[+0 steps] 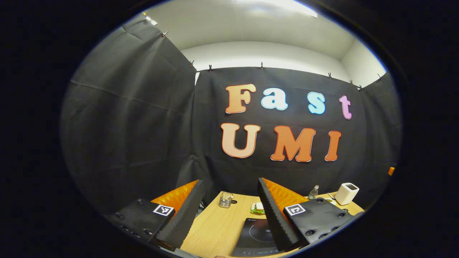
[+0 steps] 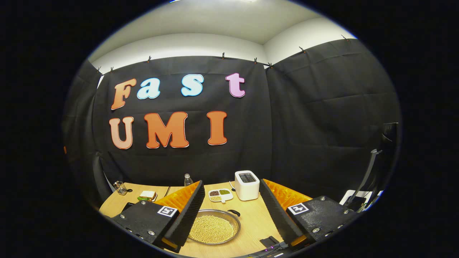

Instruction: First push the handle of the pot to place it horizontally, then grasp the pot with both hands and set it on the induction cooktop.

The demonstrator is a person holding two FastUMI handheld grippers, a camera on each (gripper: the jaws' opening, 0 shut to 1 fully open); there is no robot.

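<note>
One round, shallow steel pot, heaped with small pale beans, sits on the smooth wooden table between the spread, ridged fingers of the right gripper. One flat, glossy black induction cooktop lies below the left gripper, likewise spread, both raised level.

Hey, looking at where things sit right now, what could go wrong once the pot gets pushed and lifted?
1. The pot is full of loose beans, so a tilt during the two-handed lift would likely spill them.
2. The white toaster and the small divided dish stand just behind the pot; a hard push on the handle might knock them.
3. The induction cooktop lies off to one side, so the carry is sideways.
</note>
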